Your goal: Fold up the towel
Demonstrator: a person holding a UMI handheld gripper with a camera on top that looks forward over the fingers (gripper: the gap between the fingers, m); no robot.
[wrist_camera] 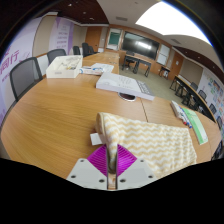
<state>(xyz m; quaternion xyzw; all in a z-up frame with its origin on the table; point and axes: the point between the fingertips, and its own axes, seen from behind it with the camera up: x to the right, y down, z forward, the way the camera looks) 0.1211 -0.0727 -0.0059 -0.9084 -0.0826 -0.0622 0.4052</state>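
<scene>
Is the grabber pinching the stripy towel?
Touching. In the gripper view, a lifted fold of the towel stands squeezed between the gripper fingers, their pink pads pressed against it with no gap. The rest lies on the table.

wooden table [60,115], towel [150,140], papers [125,84], box [63,67]

Low gripper-mounted view across table [60,115]

Hand-held gripper [112,160]: white fingers w/ magenta inner pads [98,158].
</scene>
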